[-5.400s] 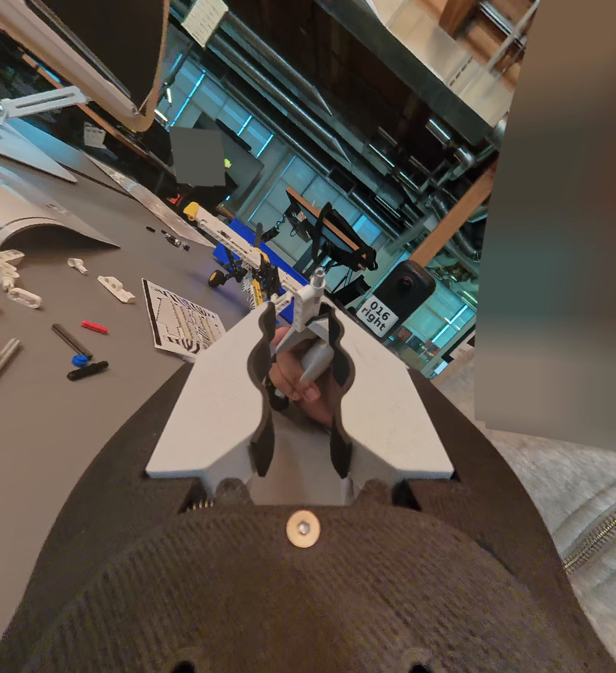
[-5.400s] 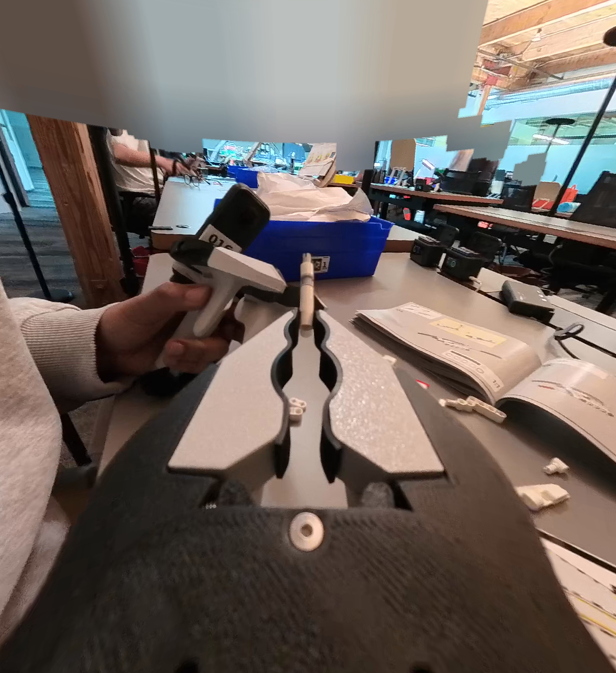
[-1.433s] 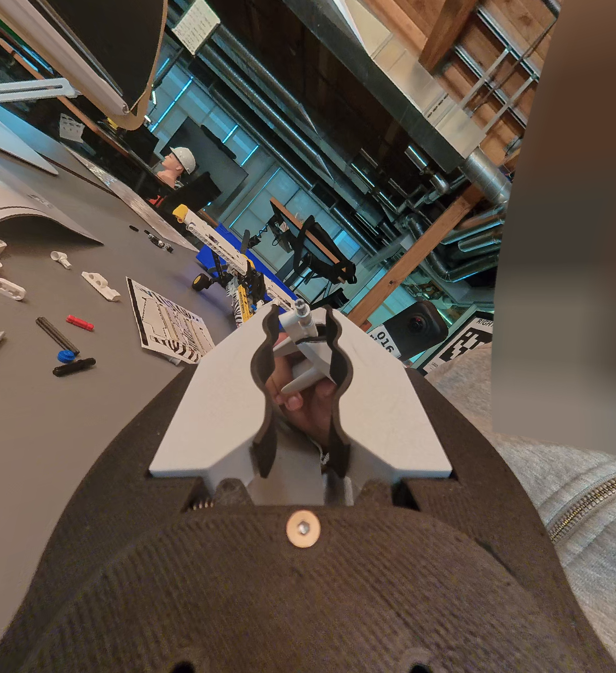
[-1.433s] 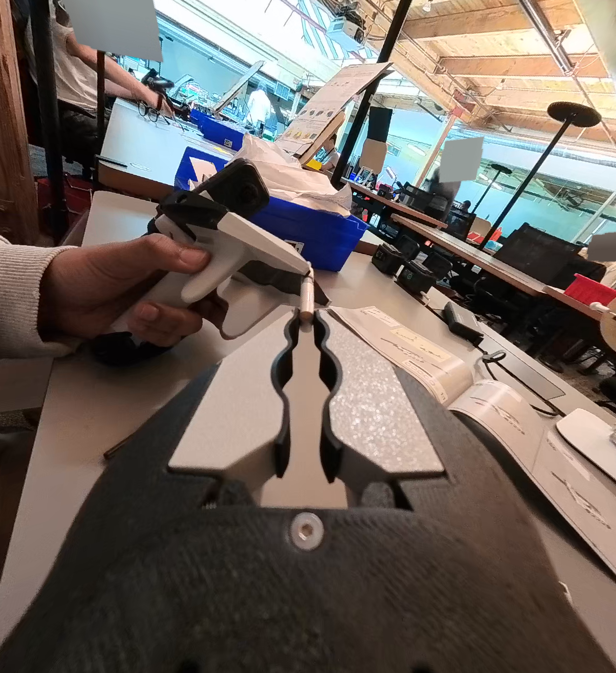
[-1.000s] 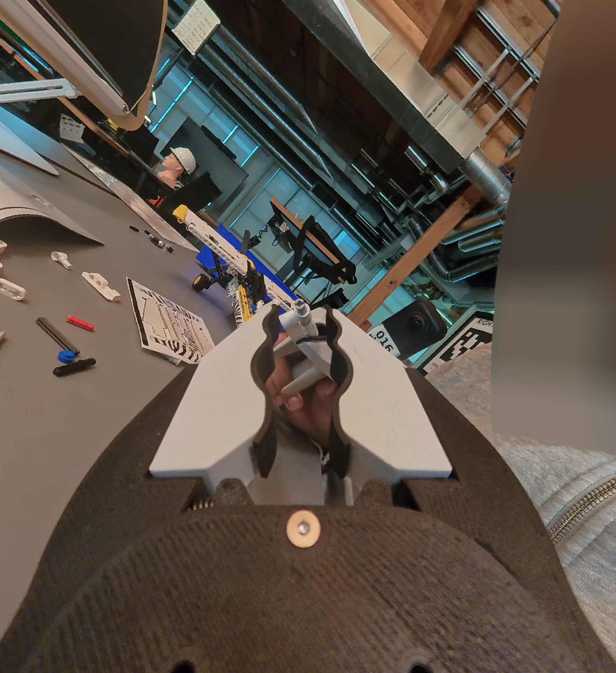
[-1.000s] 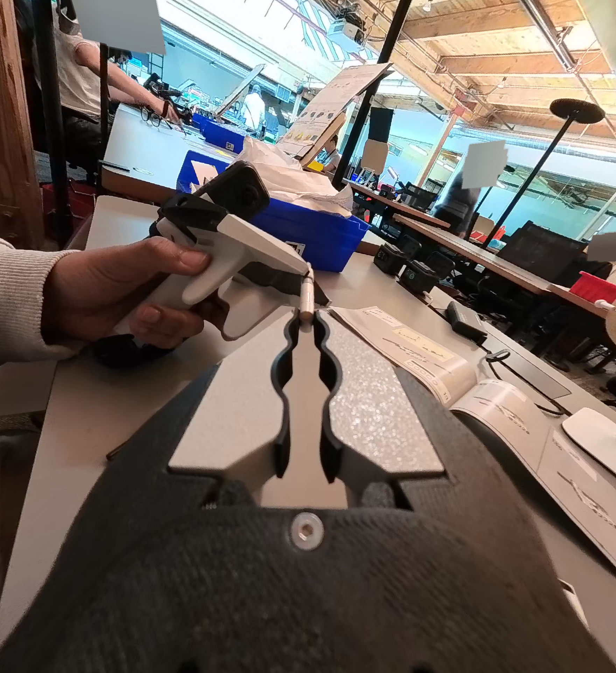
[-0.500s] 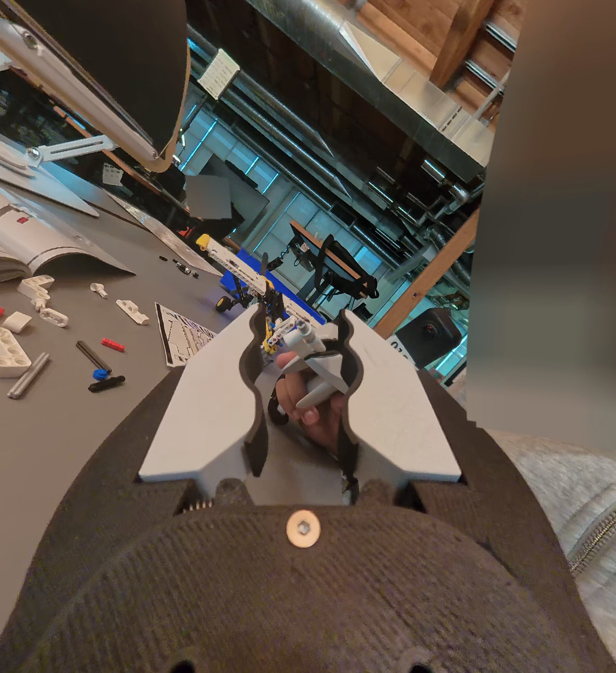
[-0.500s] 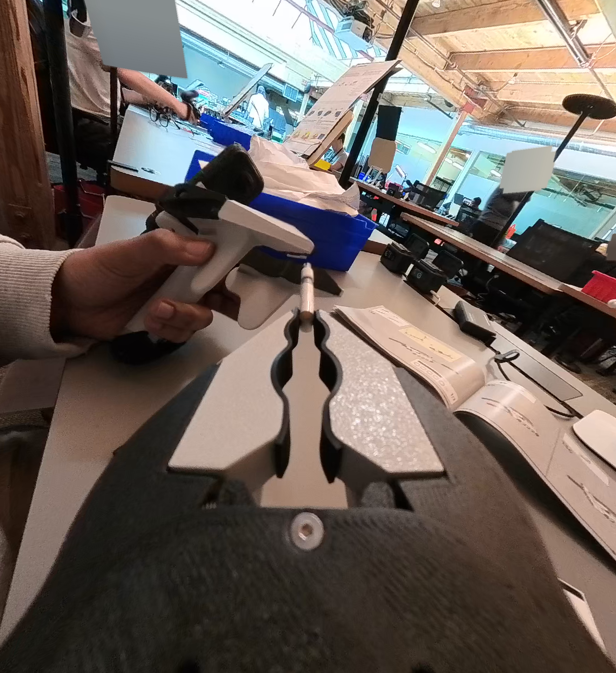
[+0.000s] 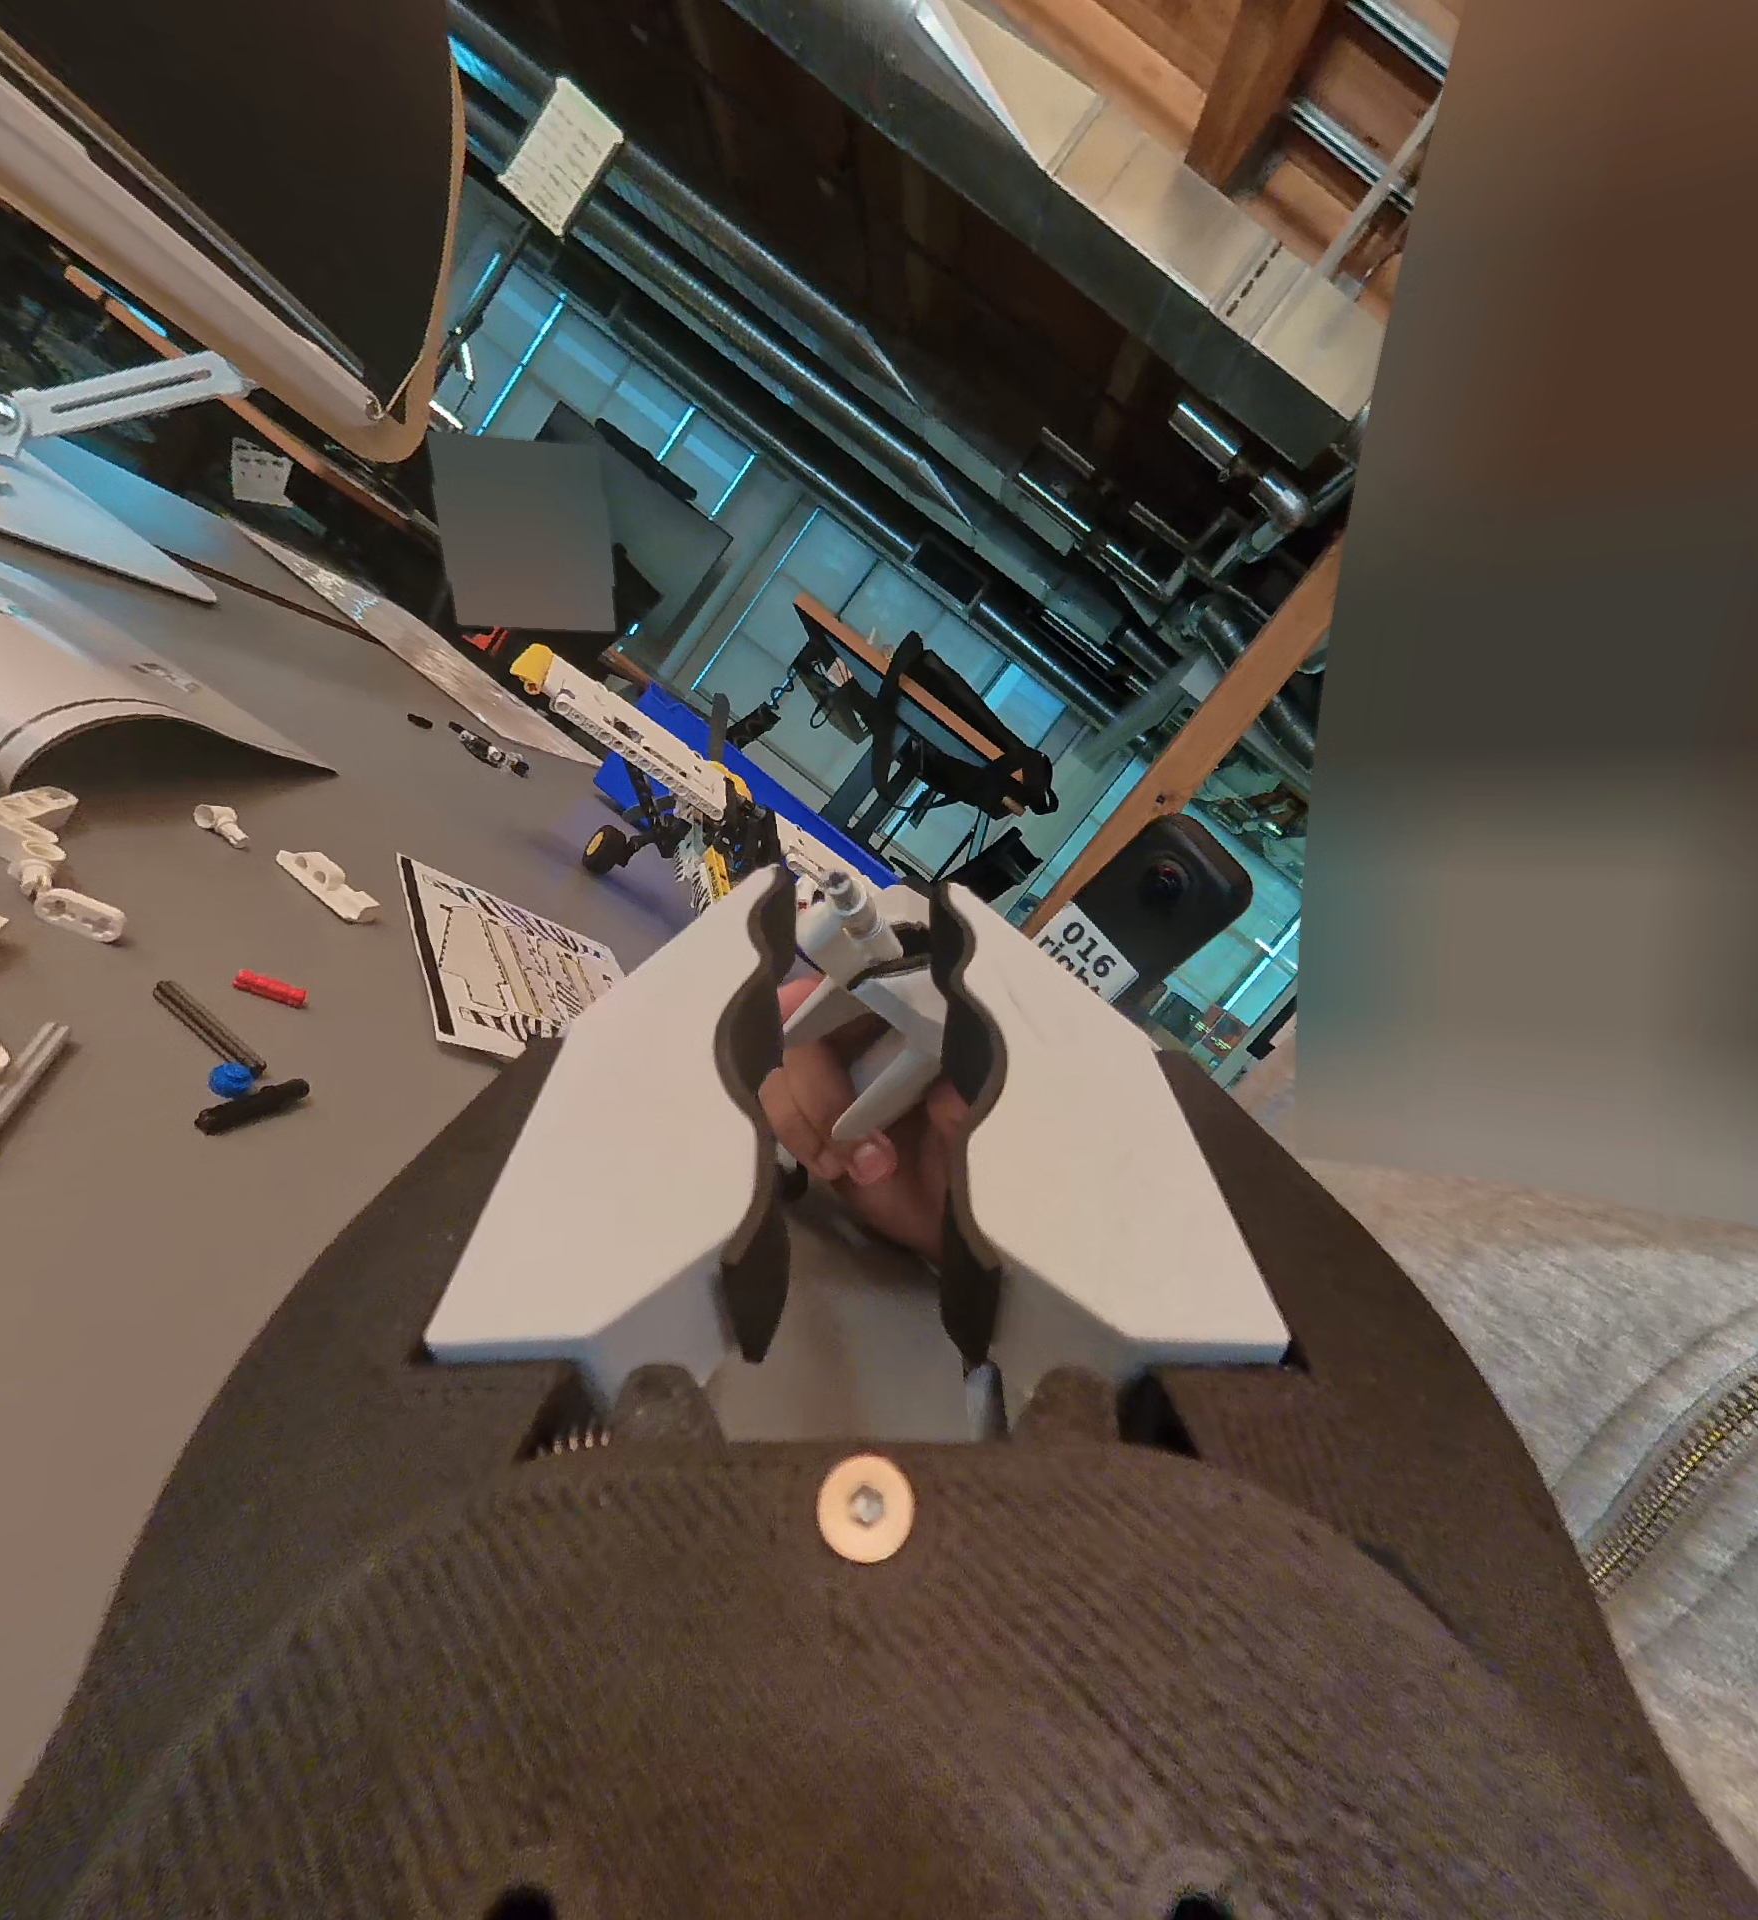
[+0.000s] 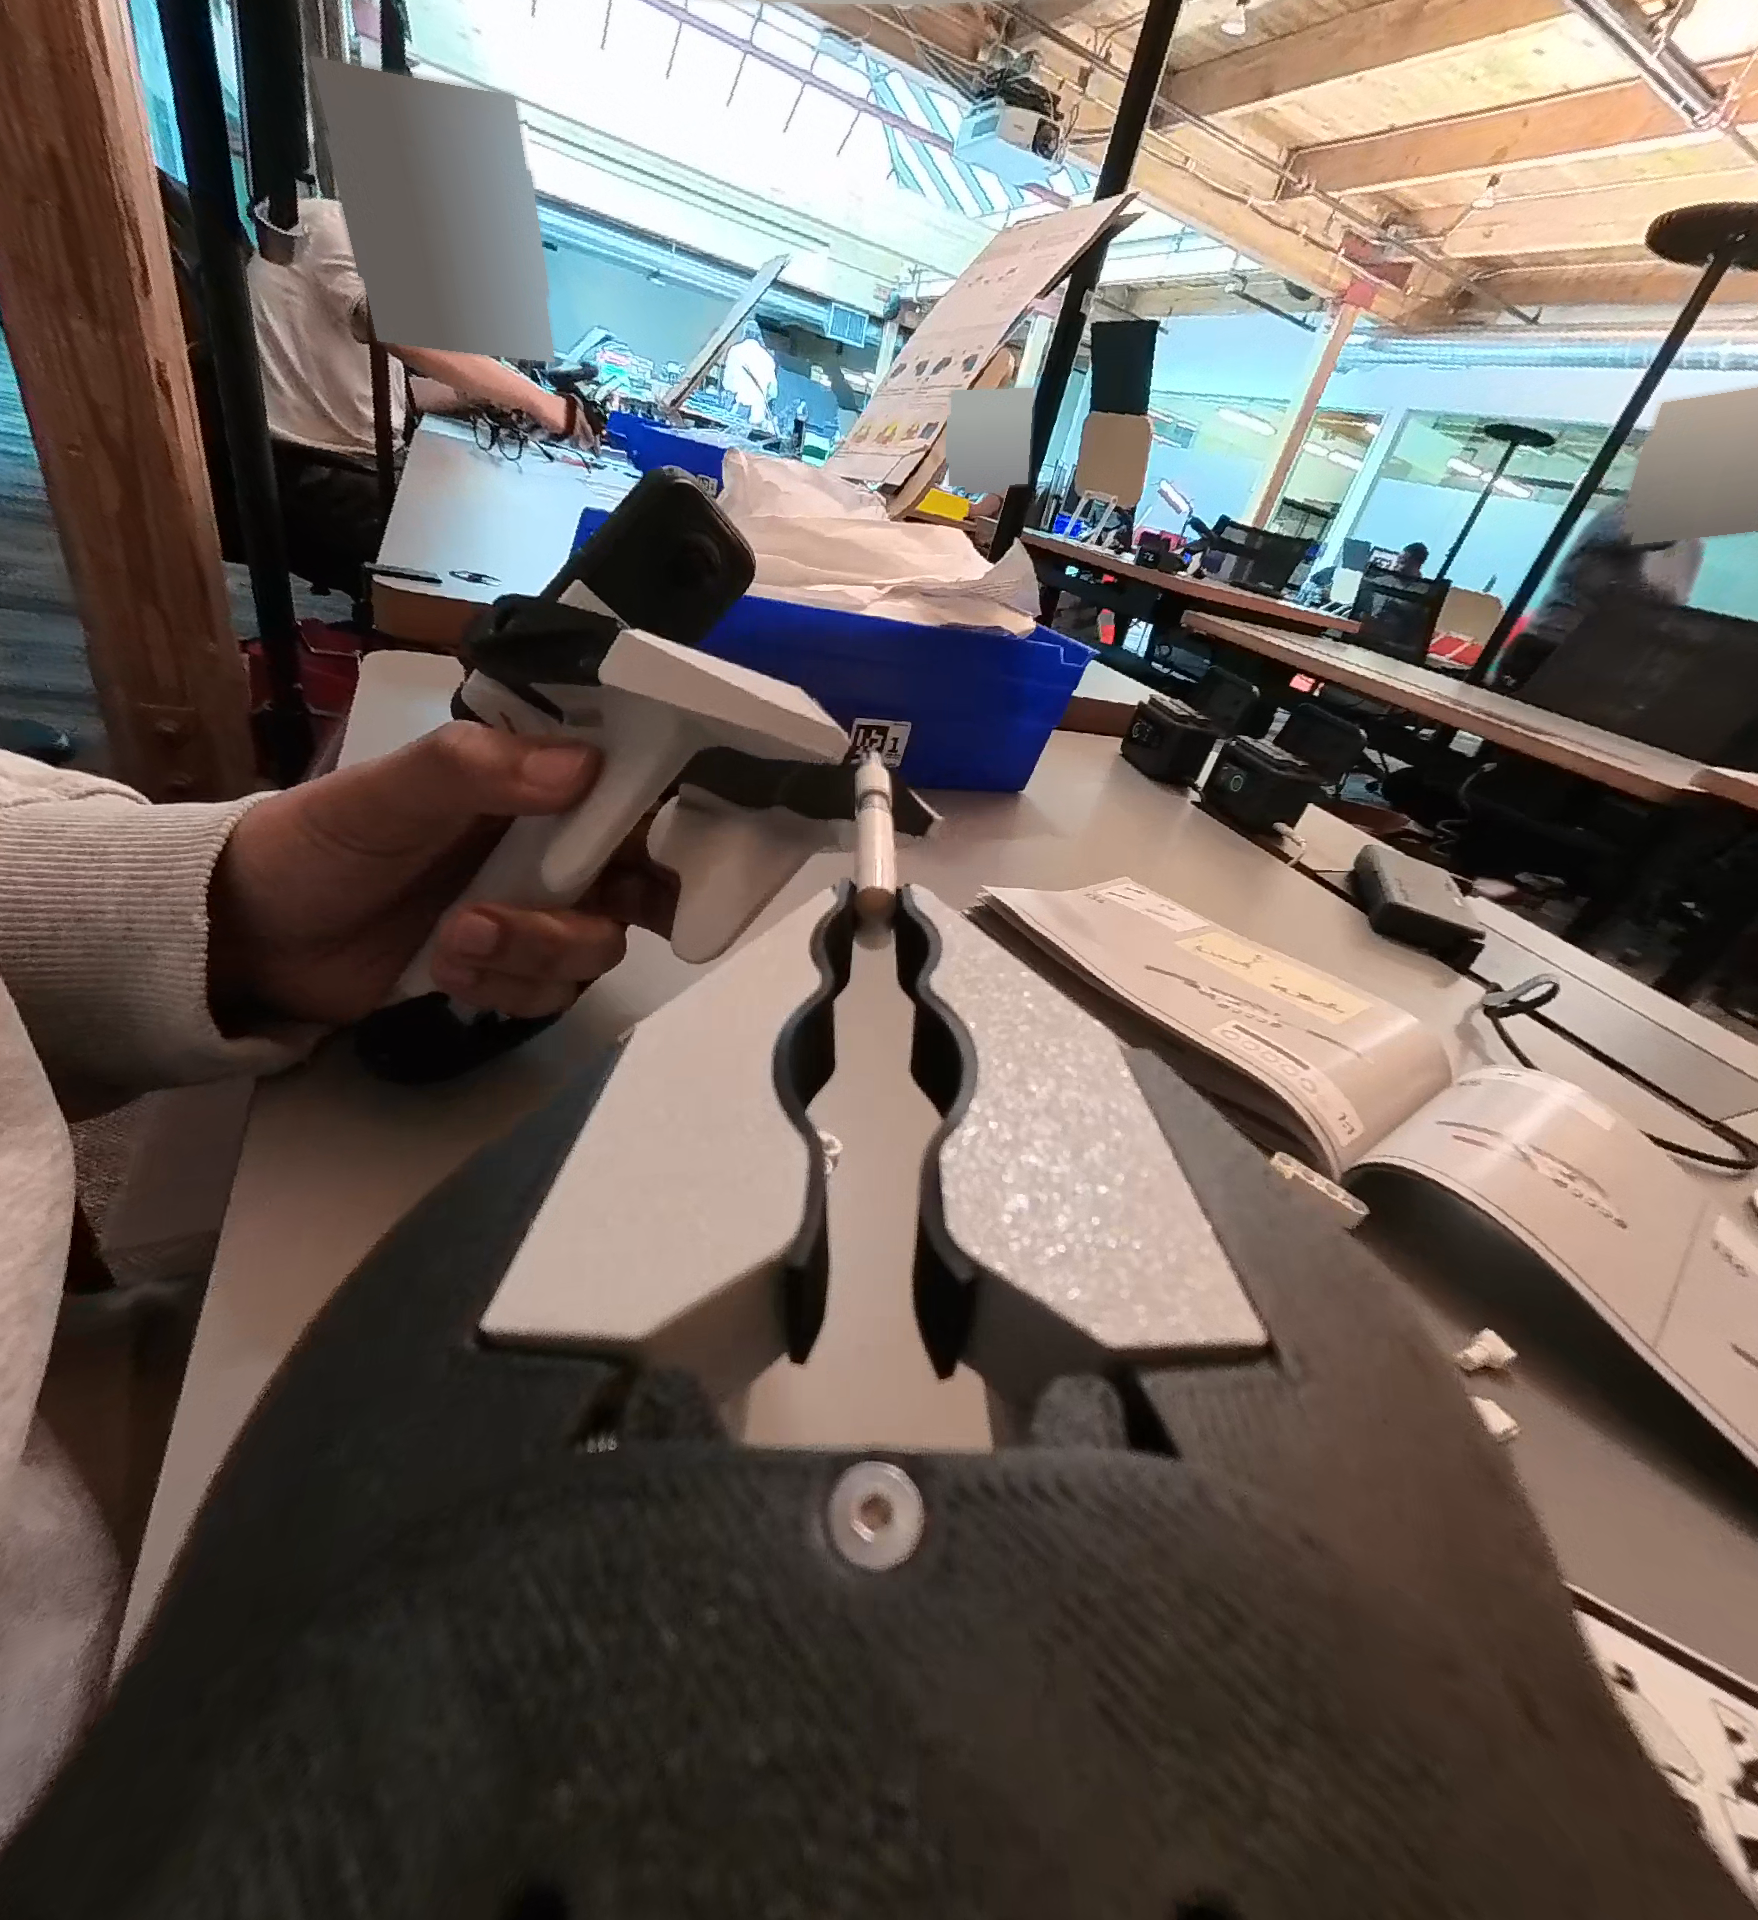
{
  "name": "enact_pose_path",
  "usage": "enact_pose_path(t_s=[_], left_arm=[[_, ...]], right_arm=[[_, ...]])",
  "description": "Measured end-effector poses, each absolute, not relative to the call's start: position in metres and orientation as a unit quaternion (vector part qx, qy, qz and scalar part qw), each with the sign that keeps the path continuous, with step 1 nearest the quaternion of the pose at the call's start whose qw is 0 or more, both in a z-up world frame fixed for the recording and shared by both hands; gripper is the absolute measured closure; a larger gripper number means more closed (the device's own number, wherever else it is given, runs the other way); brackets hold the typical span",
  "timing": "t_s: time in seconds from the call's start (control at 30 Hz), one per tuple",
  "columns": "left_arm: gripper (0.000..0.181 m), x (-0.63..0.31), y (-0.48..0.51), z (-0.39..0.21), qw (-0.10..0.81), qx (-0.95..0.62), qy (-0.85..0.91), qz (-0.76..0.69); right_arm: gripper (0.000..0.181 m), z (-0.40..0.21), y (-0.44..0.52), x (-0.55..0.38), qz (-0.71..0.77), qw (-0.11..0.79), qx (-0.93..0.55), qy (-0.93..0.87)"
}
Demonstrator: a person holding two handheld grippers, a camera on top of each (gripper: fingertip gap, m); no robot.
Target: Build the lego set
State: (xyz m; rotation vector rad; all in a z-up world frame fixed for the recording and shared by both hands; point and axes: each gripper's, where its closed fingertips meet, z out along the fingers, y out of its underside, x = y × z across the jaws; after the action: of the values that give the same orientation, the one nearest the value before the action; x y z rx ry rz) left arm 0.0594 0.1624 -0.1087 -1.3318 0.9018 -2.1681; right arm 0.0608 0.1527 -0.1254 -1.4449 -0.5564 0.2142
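My right gripper (image 10: 873,909) is shut on a thin grey rod piece (image 10: 873,842) that sticks out past its tips. The rod's far end reaches the fingertips of my left gripper (image 10: 833,769), which a hand holds above the table's near left corner. In the left wrist view my left gripper (image 9: 859,902) is open, and the grey-and-white rod piece (image 9: 842,914) shows in the gap between its fingers without touching either. The right gripper's fingers (image 9: 885,1013) and the hand holding it show behind the gap. A partly built yellow, white and black lego model (image 9: 667,790) stands farther back on the table.
Loose pieces lie on the grey table (image 9: 127,1247): white parts (image 9: 18,821), a red pin (image 9: 269,987), black axles (image 9: 208,1023), a blue pin (image 9: 228,1077), a grey axle (image 9: 2,1091). Also a sticker sheet (image 9: 506,961), an open instruction booklet (image 10: 1322,1060) and a blue bin (image 10: 906,665).
My left gripper has opened from its shut hold around the piece. The rod stays held in my right gripper. Both views have tilted a little.
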Motion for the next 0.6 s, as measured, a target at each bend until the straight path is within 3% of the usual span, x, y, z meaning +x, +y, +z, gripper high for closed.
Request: enact_pose_path(t_s=[0.03,0.6], left_arm=[[0.158,0.0594,0.1624,-0.1087,0.219,-0.482,0.326,-0.783],[0.169,0.0587,0.1626,-0.1093,0.212,-0.481,0.324,-0.786]], right_arm=[[0.175,-0.1252,0.1526,0.0607,0.097,0.71,-0.651,-0.251],[0.174,-0.1211,0.1521,0.0634,0.126,0.714,-0.649,-0.232]])
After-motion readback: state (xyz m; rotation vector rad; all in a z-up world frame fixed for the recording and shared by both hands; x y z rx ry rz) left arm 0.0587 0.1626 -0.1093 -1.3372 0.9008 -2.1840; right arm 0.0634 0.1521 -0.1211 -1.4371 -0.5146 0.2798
